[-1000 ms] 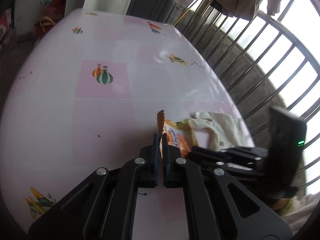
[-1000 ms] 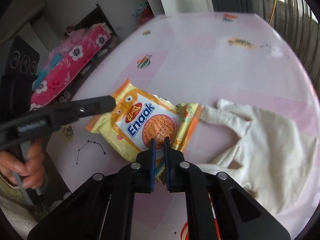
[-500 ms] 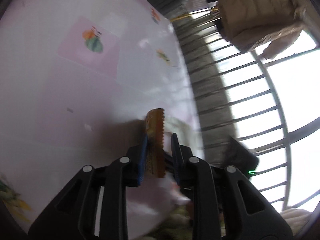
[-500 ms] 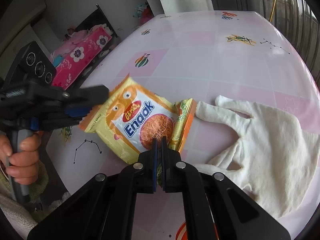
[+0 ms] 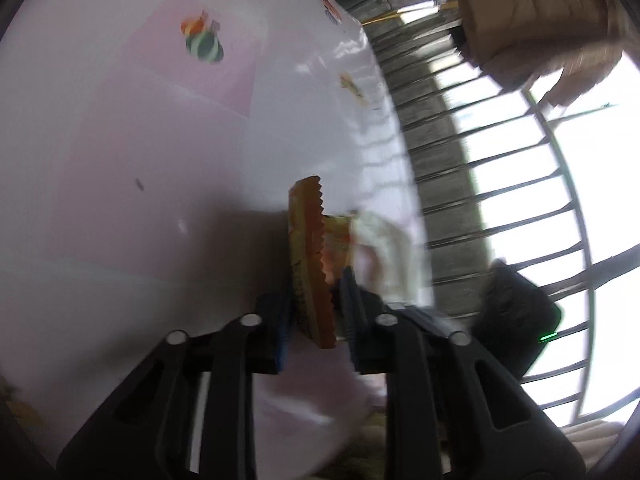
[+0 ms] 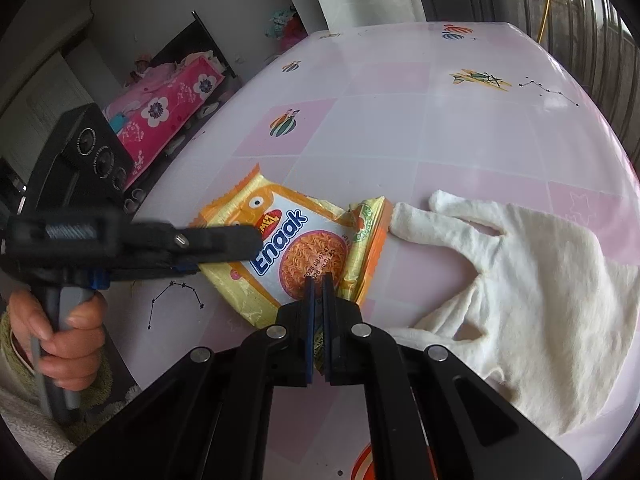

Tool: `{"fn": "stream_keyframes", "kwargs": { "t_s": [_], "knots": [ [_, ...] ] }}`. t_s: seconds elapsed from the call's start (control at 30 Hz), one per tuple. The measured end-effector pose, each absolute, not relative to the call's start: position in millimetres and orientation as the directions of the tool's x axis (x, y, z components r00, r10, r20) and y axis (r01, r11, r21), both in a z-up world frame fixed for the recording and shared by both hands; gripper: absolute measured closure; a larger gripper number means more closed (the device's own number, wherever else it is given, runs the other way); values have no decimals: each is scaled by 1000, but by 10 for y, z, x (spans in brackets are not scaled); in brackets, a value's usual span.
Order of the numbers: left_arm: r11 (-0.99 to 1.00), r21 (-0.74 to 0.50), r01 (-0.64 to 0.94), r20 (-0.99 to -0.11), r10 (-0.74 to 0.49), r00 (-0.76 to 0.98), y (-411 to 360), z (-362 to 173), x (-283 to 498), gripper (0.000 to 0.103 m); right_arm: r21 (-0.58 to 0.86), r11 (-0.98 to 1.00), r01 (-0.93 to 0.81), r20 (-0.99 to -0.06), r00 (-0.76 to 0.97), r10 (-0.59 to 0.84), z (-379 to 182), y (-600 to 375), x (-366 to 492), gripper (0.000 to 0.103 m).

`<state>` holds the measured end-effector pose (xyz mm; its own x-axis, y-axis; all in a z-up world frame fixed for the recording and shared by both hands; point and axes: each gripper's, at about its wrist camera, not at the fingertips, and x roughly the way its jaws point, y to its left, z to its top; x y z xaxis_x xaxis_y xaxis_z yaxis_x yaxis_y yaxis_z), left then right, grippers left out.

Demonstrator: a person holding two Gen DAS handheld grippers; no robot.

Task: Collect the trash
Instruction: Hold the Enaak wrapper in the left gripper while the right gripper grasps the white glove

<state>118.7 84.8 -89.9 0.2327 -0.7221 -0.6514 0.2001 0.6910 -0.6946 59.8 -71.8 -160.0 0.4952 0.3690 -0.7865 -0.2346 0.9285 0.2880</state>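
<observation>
Wrapper (image 6: 280, 248) between both tongs' tips

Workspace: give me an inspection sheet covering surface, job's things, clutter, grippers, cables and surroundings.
Surface: pink-and-white checked table with small balloon and plane prints.
Job's things: yellow Enaak noodle wrapper lying on the table, its serrated end standing between the left fingers in the left wrist view.
Clutter: white cloth glove, its fingertips touching the wrapper's right end.
Grippers: left gripper open, fingers either side of the wrapper's edge; right gripper shut on the wrapper's near edge.
Cables: nothing seen.
Surroundings: metal window bars; pink floral bedding; beige jacket hanging above.
</observation>
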Motion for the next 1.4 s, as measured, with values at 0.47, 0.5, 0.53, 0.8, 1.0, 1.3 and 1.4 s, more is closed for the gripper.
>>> {"fn": "stream_keyframes", "kwargs": {
  "t_s": [0.47, 0.5, 0.53, 0.8, 1.0, 1.3, 1.4],
  "knots": [
    [872, -215, 441, -813, -410, 413, 488, -631, 997, 93, 292, 945, -149, -724, 611, 320, -1073, -1288, 237, 78],
    [872, -204, 444, -814, -403, 417, 487, -620, 992, 92, 268, 957, -114, -725, 630, 278, -1011, -1400, 176, 70],
    [873, -200, 445, -815, -401, 419, 505, -617, 997, 92, 243, 967, -76, -726, 647, 233, -958, -1516, 114, 66],
    [880, -111, 462, -821, -343, 456, 254, -576, 993, 92, 135, 971, 196, -811, 586, -6, -1103, -2052, 16, 51],
    [880, -62, 471, -824, -311, 474, 242, -607, 991, 92, 201, 954, 222, -831, 555, 46, -1337, -2041, 133, 46],
    [882, -25, 471, -824, -285, 489, 196, -611, 970, 91, 49, 987, 154, -830, 555, -45, -1391, -1727, 271, 43],
    [881, -10, 472, -823, -276, 496, 178, -612, 951, 91, -21, 990, 136, -827, 555, -94, -1427, -1645, 273, 43]
  ]
}}
